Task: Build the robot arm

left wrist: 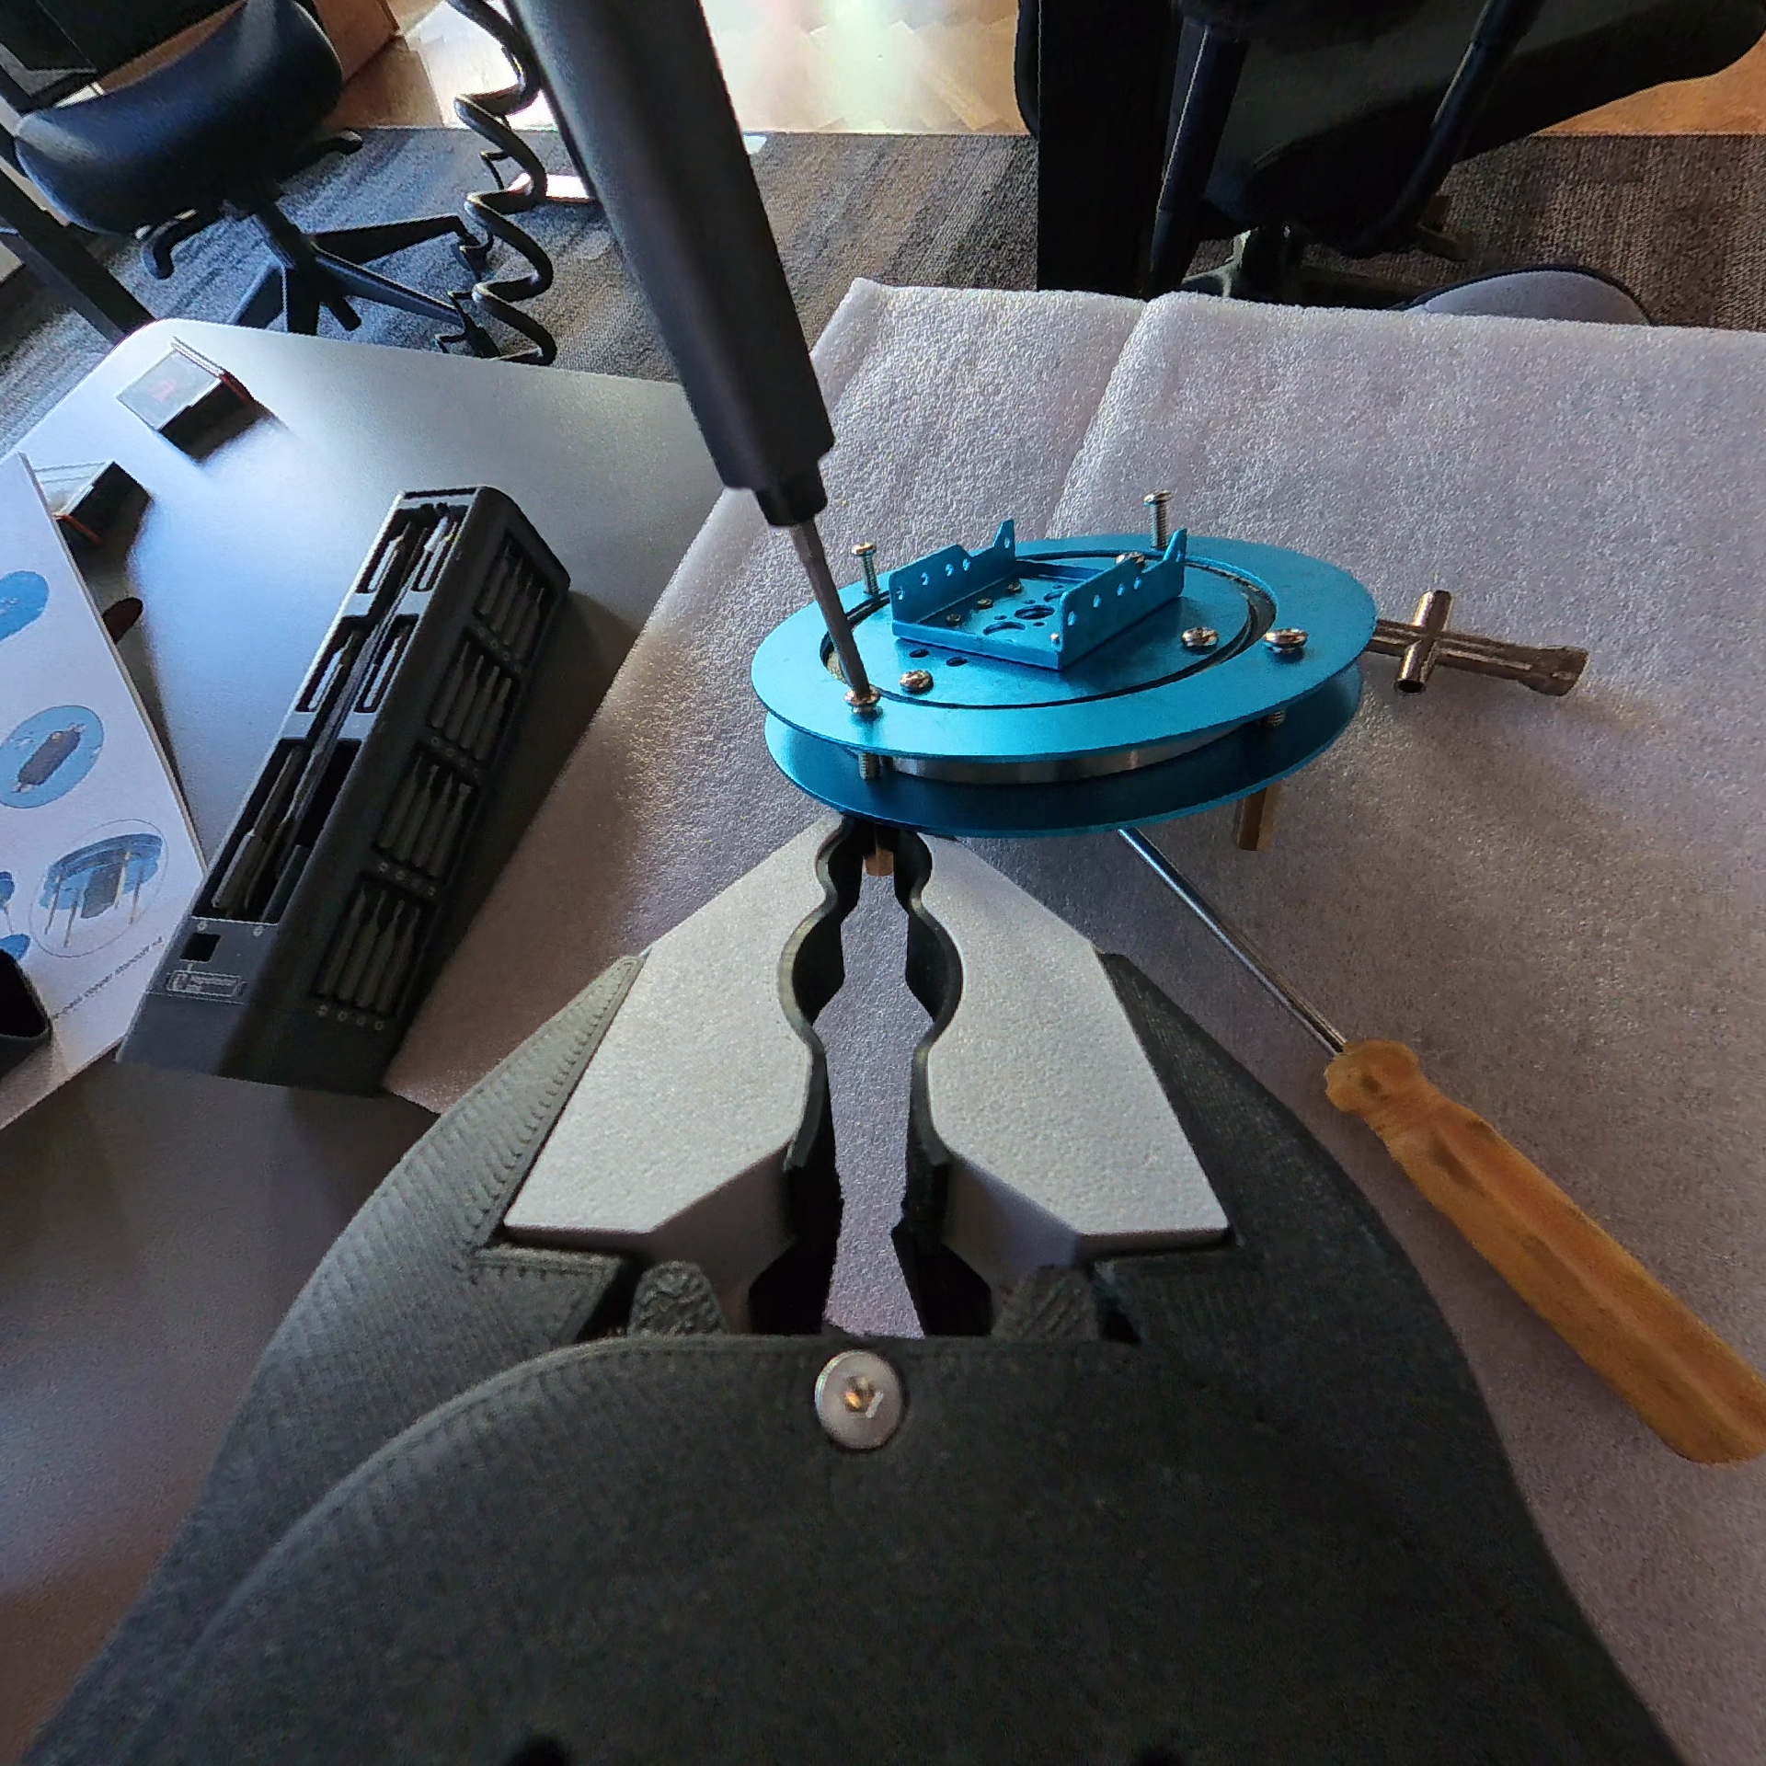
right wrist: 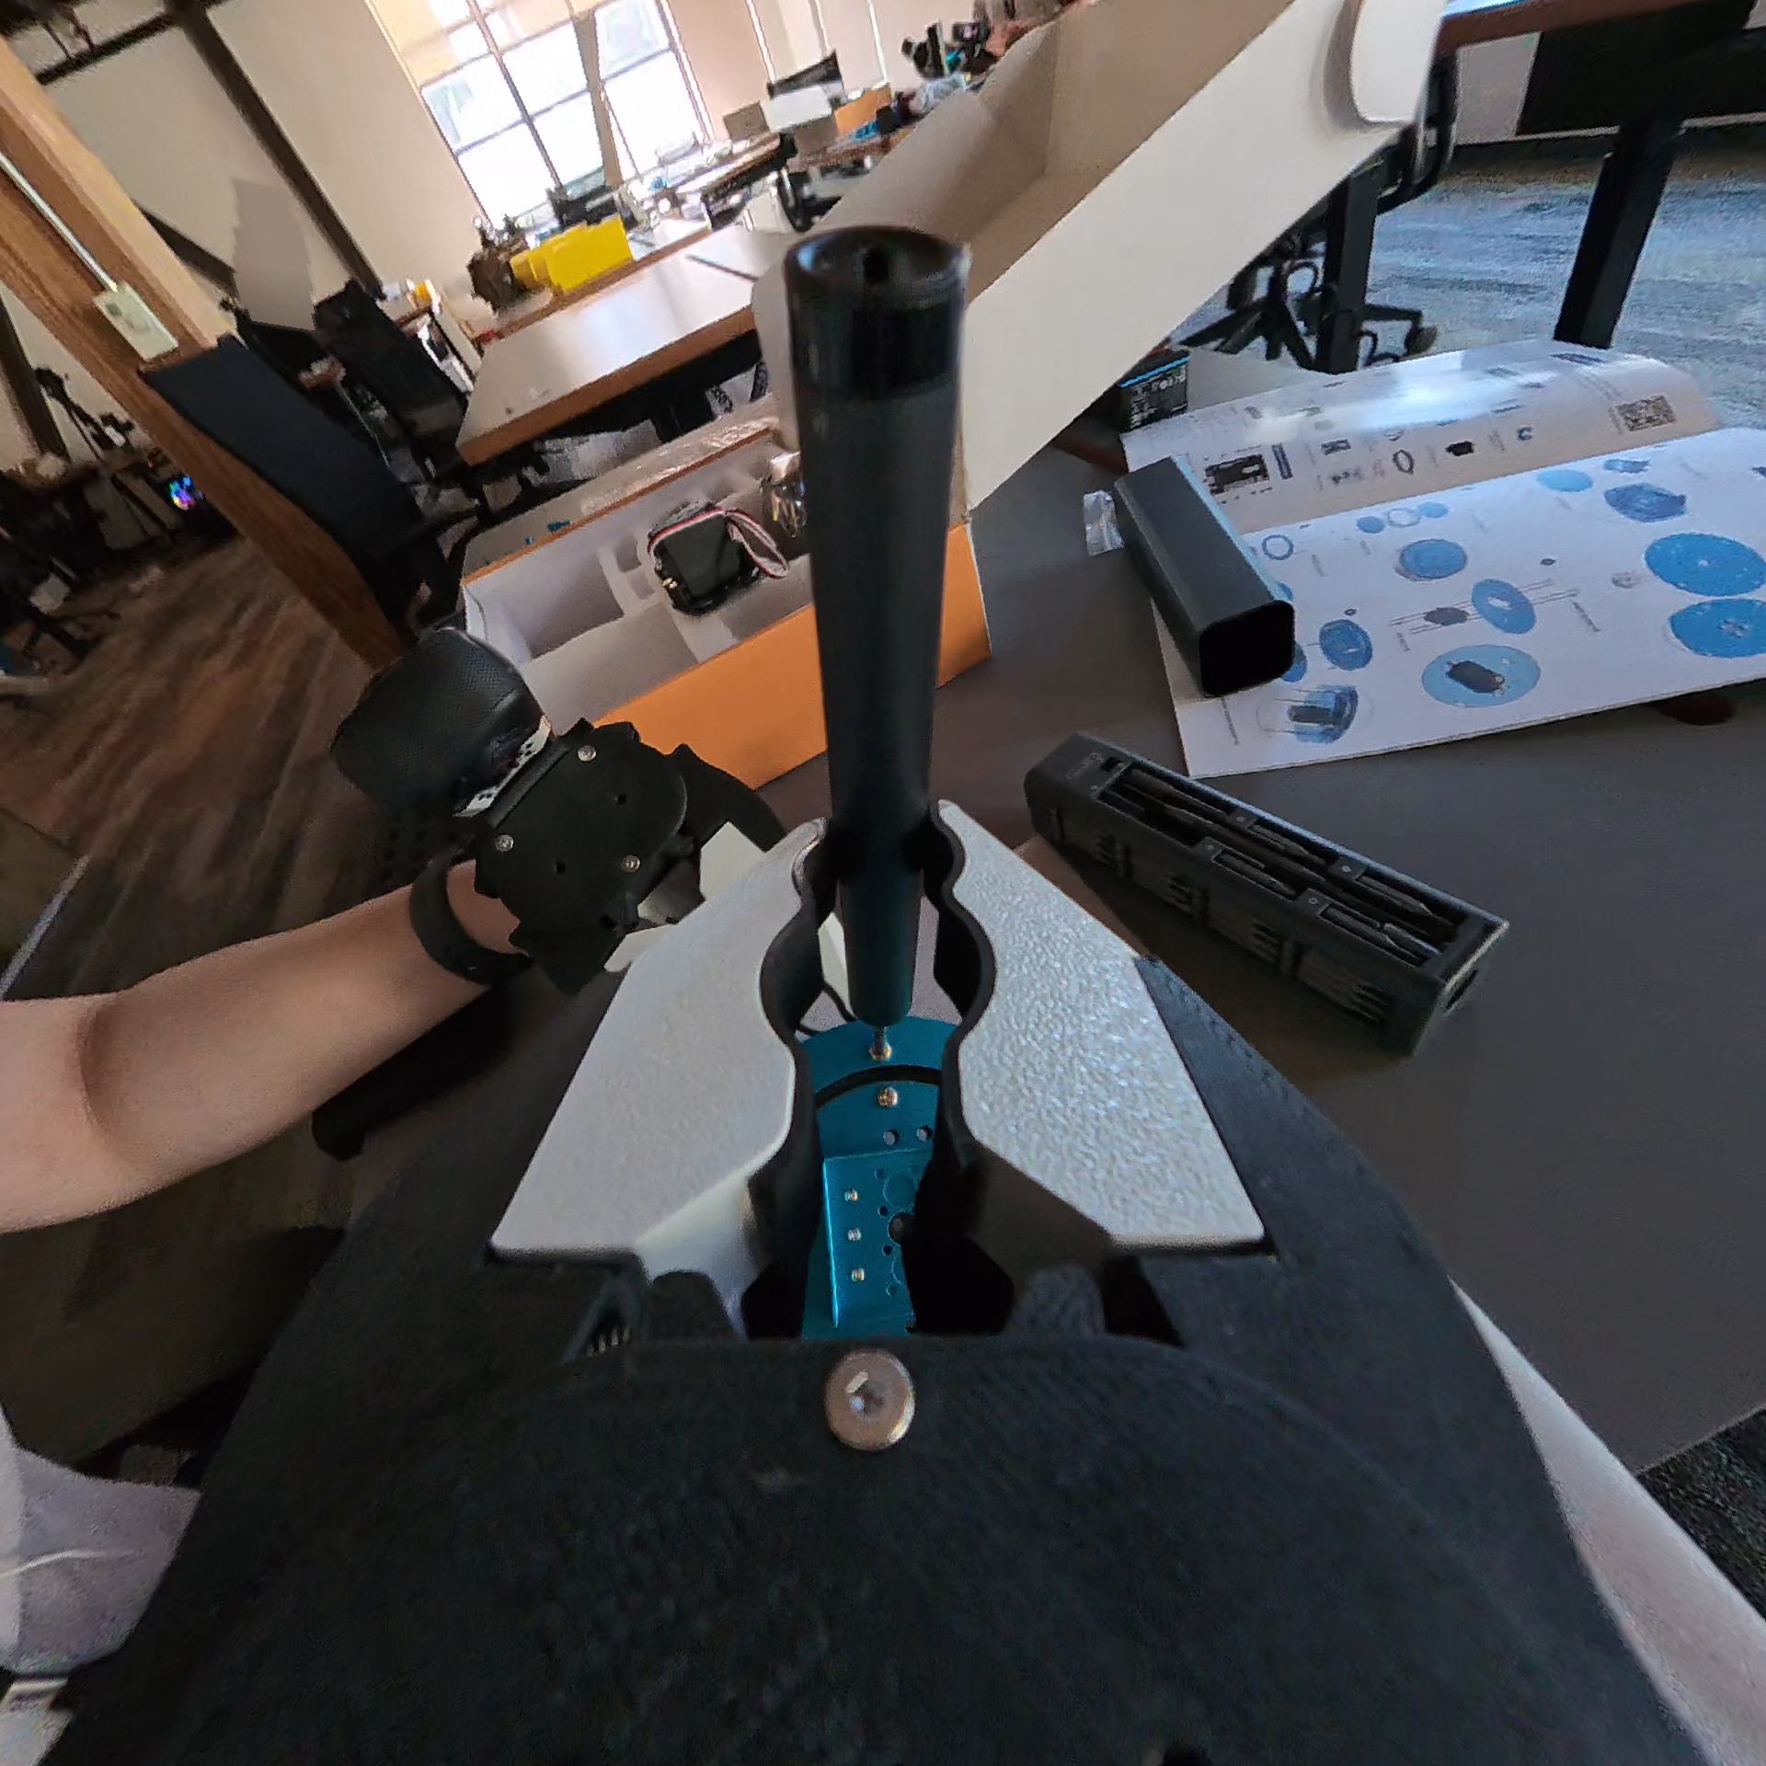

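A blue round two-plate metal assembly [left wrist: 1042,698] with a blue U-bracket [left wrist: 1037,602] on top stands on brass standoffs on white foam. My left gripper [left wrist: 877,850] is shut on a brass standoff [left wrist: 879,853] under the assembly's near edge. My right gripper [right wrist: 874,850] is shut on a dark screwdriver [right wrist: 874,592]. The screwdriver also shows in the left wrist view [left wrist: 688,258], its tip on a screw [left wrist: 866,700] at the plate's near left rim. The assembly also shows between the right gripper's fingers [right wrist: 884,1128]. The left gripper and a person's arm show at the left of the right wrist view [right wrist: 573,841].
A black bit case [left wrist: 354,793] lies left of the foam, with an illustrated sheet [left wrist: 67,726] beyond it. A yellow-handled screwdriver [left wrist: 1529,1233] and a metal cross wrench [left wrist: 1472,655] lie on the foam sheet [left wrist: 1433,459] at right. An open orange-and-white box [right wrist: 726,612] stands beyond. The right gripper is farther from the metal cross wrench [left wrist: 1472,655], some 20 centimeters, than the left, some 12 centimeters.
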`<state>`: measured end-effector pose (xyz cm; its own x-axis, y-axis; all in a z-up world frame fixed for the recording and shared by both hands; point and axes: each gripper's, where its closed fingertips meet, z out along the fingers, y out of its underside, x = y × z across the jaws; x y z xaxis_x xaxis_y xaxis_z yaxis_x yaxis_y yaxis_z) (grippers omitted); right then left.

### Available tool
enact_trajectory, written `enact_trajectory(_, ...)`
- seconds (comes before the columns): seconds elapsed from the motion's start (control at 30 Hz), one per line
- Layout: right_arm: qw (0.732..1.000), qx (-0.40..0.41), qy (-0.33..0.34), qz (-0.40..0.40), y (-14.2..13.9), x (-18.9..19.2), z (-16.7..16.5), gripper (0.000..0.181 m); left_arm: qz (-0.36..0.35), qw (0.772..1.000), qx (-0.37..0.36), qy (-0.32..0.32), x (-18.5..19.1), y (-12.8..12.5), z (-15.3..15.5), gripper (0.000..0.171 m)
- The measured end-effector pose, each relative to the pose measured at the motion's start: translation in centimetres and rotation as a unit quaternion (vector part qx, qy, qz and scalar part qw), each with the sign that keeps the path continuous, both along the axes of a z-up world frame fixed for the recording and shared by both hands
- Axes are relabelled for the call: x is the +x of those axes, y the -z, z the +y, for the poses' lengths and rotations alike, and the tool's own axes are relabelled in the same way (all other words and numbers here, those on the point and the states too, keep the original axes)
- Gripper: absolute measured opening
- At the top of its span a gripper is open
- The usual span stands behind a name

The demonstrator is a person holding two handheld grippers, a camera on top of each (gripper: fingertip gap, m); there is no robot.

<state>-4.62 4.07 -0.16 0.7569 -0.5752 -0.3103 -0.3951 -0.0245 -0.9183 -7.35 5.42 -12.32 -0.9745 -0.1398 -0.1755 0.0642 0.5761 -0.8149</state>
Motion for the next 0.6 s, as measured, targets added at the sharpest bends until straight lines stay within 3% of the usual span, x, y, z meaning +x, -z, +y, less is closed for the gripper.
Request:
enact_trajectory(0.2, 0.999, -0.029, 0.016, 0.004, 0.9, 0.0, -0.6, 0.018, 0.001, 1.0, 0.0, 0.0, 0.0, 0.0, 0.0, 0.004)
enact_trajectory(0.47, 0.992, -0.063, 0.113, 0.002, 1.7, 0.9, -1.3, 0.021, 0.008, 1.0, 0.001, -0.003, 0.1, 0.2, 0.0, 0.004)
enact_trajectory(0.6, 0.99, -0.071, 0.122, -0.021, 1.5, 0.5, -0.5, 0.02, 0.021, 1.0, -0.006, -0.005, 0.1, 0.2, -0.1, 0.004)
